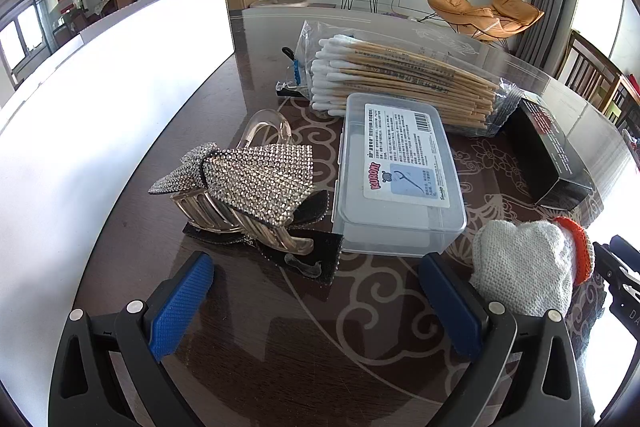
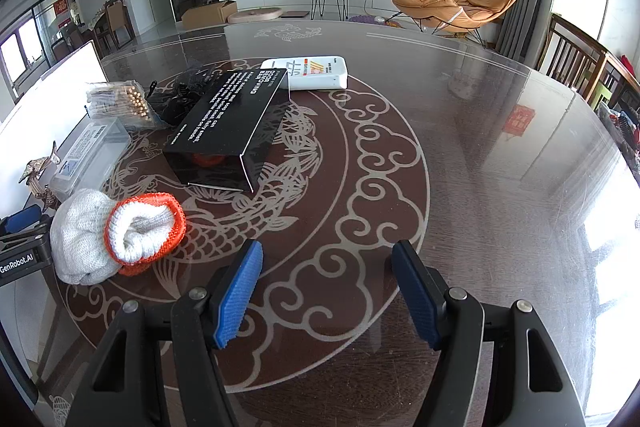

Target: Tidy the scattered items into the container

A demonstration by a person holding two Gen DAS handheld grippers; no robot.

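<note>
My left gripper [image 1: 316,291] stands open just short of a rhinestone bow hair claw [image 1: 248,183]. Beside the claw lies a clear plastic floss box [image 1: 396,171], and behind it a bag of cotton swabs [image 1: 404,79]. A rolled white glove with an orange cuff [image 1: 532,263] lies to the right, next to a black carton [image 1: 548,147]. A tall white container wall [image 1: 112,131] fills the left side. My right gripper [image 2: 328,291] is open over bare table, with the glove [image 2: 116,235] to its left, the black carton [image 2: 232,123] ahead and a white packet [image 2: 316,73] farther back.
The dark round table [image 2: 460,155] has a glass top with a fish and cloud pattern. Small black clips [image 2: 176,99] lie behind the black carton. Wooden chairs [image 2: 576,67] stand at the table's right edge. A living room with a television lies beyond.
</note>
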